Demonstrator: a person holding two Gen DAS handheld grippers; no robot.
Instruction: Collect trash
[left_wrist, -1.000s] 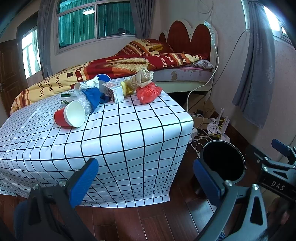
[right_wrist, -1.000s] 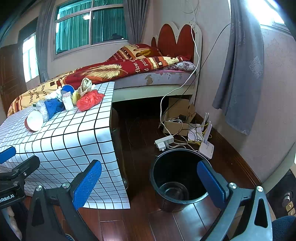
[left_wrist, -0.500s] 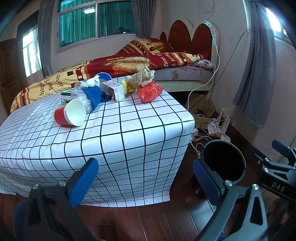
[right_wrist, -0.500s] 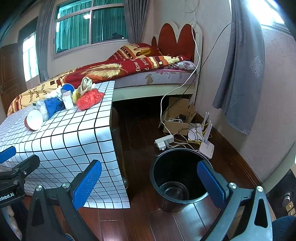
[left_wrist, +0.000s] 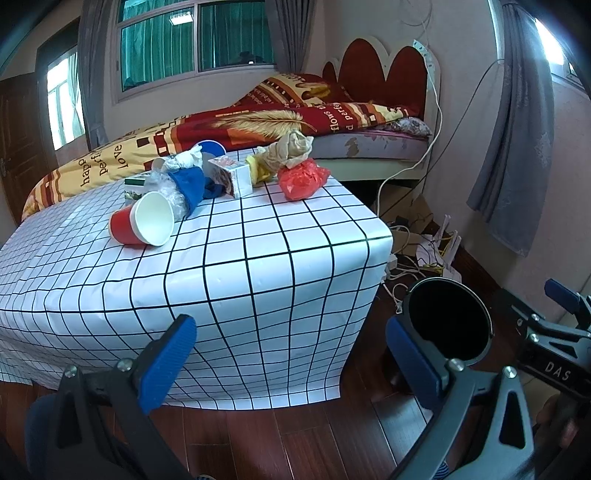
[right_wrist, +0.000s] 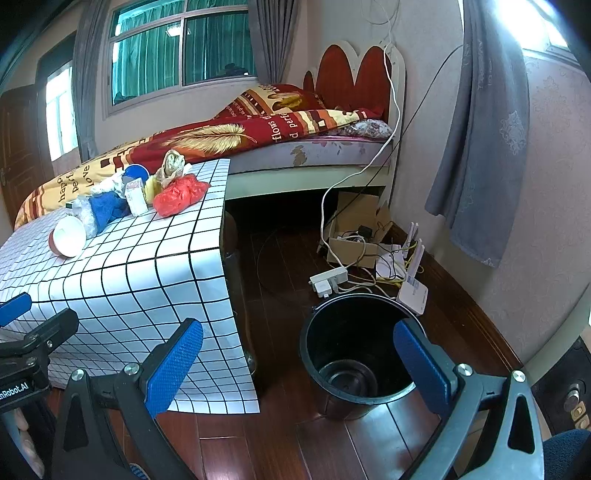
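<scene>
Nothing appears collected yet: the round black plastic bin (right_wrist: 354, 354) on the wooden floor looks empty, while the tipped red paper cup (left_wrist: 142, 223), crumpled red plastic bag (left_wrist: 302, 180) and other litter lie on the grid-patterned counter (left_wrist: 236, 273). The left tool (left_wrist: 291, 354) and right tool (right_wrist: 295, 362) are both spread wide, gripping nothing.

"DAS" on right gripper (left_wrist: 565, 317) — right of jaws; "nRobot.AI" on left gripper (right_wrist: 22, 332); "flows", "perfe" on blanket (right_wrist: 236, 136) beyond.
</scene>
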